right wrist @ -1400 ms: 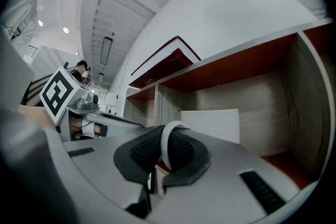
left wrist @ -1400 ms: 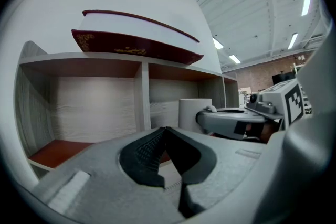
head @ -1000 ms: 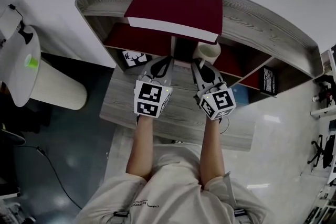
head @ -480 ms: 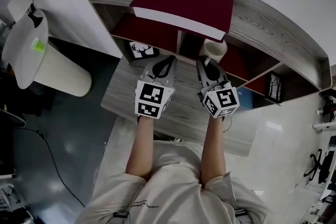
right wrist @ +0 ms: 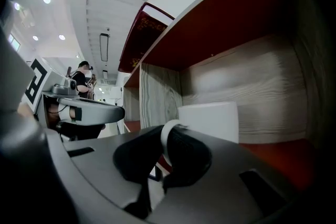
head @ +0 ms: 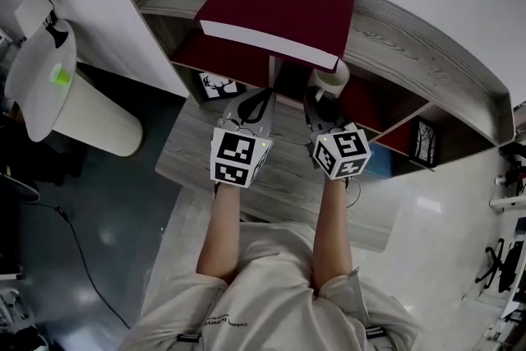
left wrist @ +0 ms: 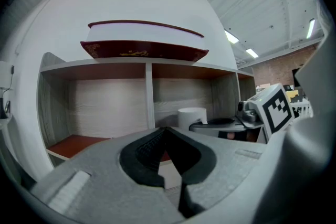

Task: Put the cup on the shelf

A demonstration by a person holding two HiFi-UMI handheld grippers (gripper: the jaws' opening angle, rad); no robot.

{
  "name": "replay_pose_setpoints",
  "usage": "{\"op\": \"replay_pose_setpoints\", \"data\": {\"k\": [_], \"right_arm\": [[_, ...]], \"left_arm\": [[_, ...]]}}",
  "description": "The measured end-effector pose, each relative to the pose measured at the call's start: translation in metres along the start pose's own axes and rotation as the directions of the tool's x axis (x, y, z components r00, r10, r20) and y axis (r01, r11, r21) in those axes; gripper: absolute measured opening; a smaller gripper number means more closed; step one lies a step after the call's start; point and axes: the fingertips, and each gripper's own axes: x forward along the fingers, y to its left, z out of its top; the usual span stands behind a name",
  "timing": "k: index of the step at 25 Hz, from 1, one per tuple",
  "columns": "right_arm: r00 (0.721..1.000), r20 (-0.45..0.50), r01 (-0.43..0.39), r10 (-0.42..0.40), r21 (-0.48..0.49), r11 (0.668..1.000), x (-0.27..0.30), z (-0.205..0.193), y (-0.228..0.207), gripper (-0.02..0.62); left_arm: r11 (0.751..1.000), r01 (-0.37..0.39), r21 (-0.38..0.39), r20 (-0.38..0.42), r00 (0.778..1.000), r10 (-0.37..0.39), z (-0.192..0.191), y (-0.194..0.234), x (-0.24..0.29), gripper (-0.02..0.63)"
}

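Observation:
A white cup (head: 332,77) sits at the mouth of the shelf's (head: 427,66) middle compartment, just right of a divider. My right gripper (head: 317,100) is shut on the cup's handle (right wrist: 167,140). In the right gripper view the cup body (right wrist: 211,120) stands upright before the wooden back wall, over the dark red floor; whether it rests there I cannot tell. My left gripper (head: 261,95) hovers beside it over the desk, jaws shut and empty (left wrist: 167,131). The left gripper view shows the cup (left wrist: 191,116) and the right gripper (left wrist: 252,115).
A large dark red book (head: 279,11) lies on the shelf's top. A deer picture (head: 215,84) stands in the left compartment and a tree picture (head: 422,133) in the right one. The grey wooden desk (head: 279,177) lies below. A white round stand (head: 49,94) is at the left.
The right gripper has edged the cup slightly deeper into the shelf opening. The left gripper has hardly moved.

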Motion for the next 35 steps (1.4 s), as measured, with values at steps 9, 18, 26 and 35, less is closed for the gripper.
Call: {"op": "replay_pose_setpoints", "data": {"k": [9,18,26,35], "right_arm": [[0.998,-0.033,0.045,-0.046,-0.021,0.999,0.000,-0.001,-0.007,0.018],[0.995,0.004,0.097,-0.097,-0.011,0.995,-0.009,0.001,-0.013,0.018],[0.995,-0.005,0.101,-0.101,-0.016,0.995,-0.009,0.000,-0.010,0.063],[0.993,-0.054,0.107,-0.110,-0.054,0.993,-0.011,0.000,-0.010,0.077]], "left_arm": [[1.000,0.011,0.009,0.006,1.000,-0.011,0.004,-0.008,0.007,0.011],[1.000,0.025,0.012,-0.002,1.000,-0.025,-0.002,-0.013,0.002,0.011],[1.000,0.012,0.017,0.006,1.000,-0.012,0.002,-0.009,-0.005,0.011],[1.000,0.007,0.024,0.016,1.000,-0.007,0.007,-0.008,-0.008,0.011]]}}
